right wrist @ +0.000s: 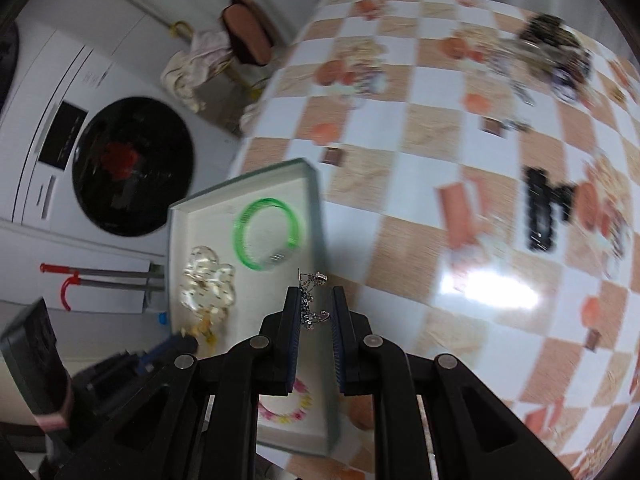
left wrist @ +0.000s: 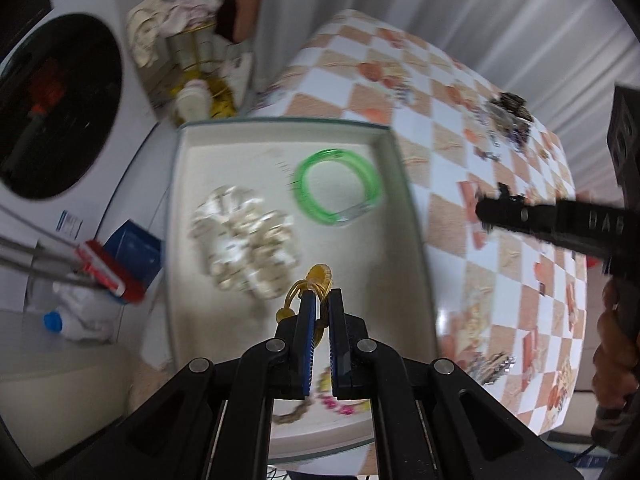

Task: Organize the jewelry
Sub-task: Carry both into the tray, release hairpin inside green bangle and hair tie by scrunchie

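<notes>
Jewelry sits partly in a shallow white tray [left wrist: 276,136], partly loose on the checkered tablecloth [right wrist: 400,216], and one pc is in each set of tongs.

Left gripper [left wrist: 320,300]: jaws nearly closed, pinching a yellow/amber piece [left wrist: 316,280] w/ thin gold-coloured loops; it pokes out past the tips and trails back btwn the pads. Tips hang over the tray's near half. Behind the tips, under the gripper body, a pink-and-yellow bead bracelet [left wrist: 340,402] lies in the tray. Just ahead and left of the tips: clear, pearly cluster [left wrist: 244,240], blurred. Further ahead, slightly right: green bangle [left wrist: 338,186] flat on the tray floor, apart from the cluster.

Right gripper [right wrist: 316,298]: jaws only a little apart, small silver chain piece [right wrist: 310,300] caught btwn them, resting against the left pad; contact w/ the other pad can't be made out. Tips are above the tray's right rim. Right of these tips, well apart: black hair clip [right wrist: 544,214] on the cloth. Far ahead-right: dark tangled pile of jewelry [right wrist: 556,48] near the table's far edge; smaller bits around it, too blurred to name.

Left-wrist view shows the right gripper off to the right w/ the person's hand [left wrist: 616,344] on its grip.

Beyond the tray on the left: white washing machine [right wrist: 132,164] w/ dark round door.
</notes>
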A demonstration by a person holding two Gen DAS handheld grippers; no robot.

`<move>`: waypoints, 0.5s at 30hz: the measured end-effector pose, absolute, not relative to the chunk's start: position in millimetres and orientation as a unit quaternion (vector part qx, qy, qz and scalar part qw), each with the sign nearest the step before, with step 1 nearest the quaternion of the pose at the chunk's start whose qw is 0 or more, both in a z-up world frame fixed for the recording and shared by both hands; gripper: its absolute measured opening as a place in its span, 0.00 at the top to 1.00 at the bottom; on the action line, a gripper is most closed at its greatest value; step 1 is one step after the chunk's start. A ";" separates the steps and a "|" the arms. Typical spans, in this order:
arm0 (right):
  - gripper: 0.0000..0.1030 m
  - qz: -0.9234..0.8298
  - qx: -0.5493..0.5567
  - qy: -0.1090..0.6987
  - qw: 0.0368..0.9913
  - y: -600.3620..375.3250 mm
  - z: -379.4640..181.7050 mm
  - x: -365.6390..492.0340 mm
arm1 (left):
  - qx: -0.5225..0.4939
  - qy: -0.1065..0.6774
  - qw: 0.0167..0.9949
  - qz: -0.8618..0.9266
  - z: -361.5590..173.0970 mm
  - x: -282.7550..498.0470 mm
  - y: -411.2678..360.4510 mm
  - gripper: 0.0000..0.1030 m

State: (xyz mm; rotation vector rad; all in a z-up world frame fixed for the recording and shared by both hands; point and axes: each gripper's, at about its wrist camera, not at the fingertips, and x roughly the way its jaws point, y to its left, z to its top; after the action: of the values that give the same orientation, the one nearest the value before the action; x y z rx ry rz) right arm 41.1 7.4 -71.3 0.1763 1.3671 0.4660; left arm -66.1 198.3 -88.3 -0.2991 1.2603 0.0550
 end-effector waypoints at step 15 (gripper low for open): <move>0.85 0.241 0.013 0.633 0.735 96.5 -111.7 79.4 | -0.112 0.608 0.782 0.079 -134.9 -77.5 214.8 0.89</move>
State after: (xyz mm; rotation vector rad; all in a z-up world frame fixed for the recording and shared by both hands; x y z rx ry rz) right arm 79.4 96.5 -111.7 0.0286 1.3921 0.5286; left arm -77.5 214.8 -134.9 -0.2410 1.3136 0.1700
